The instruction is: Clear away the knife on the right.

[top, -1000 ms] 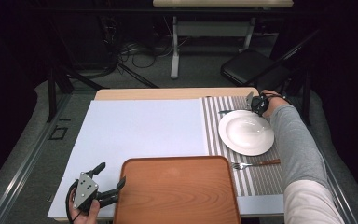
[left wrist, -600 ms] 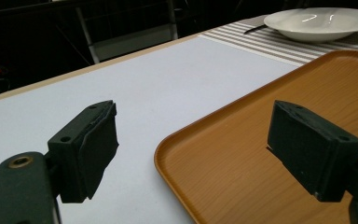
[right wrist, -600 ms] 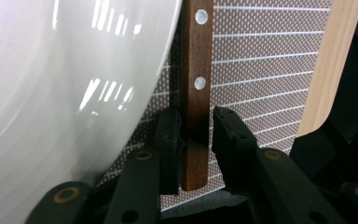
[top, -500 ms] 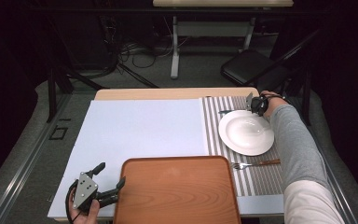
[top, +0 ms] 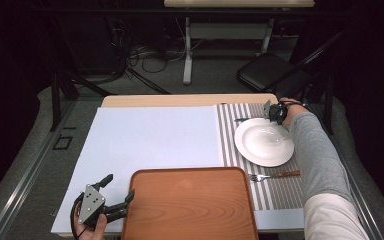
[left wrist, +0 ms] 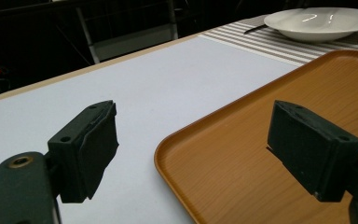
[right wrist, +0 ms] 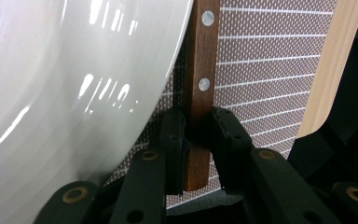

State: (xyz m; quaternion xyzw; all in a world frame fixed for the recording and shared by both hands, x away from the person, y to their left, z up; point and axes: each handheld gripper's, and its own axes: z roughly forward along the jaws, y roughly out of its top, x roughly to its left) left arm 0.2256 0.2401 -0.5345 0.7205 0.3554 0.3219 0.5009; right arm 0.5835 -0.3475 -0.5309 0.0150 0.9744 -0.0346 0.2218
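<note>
1. the left gripper [top: 116, 194] is resting at the near left corner of the table, held in the person's left hand [top: 87, 225]. its jaws are standing wide apart and gripping nothing.
2. in the left gripper view, one jaw is sitting over the white table cover [left wrist: 158, 79] and the other over the near left corner of the orange tray [left wrist: 279, 107].
3. the right gripper [right wrist: 196, 140] is reaching to the far right edge of the table, beyond the white plate [top: 264, 141]. its jaws are pinching the end of a wooden knife handle [right wrist: 199, 79] with two metal rivets.
4. the knife handle is lying on the striped placemat [right wrist: 261, 70], just beside the plate rim.
5. a fork [top: 272, 175] with a wooden handle is lying on the placemat between the plate and the near table edge.
6. the tray is sitting empty at the near centre.
</note>
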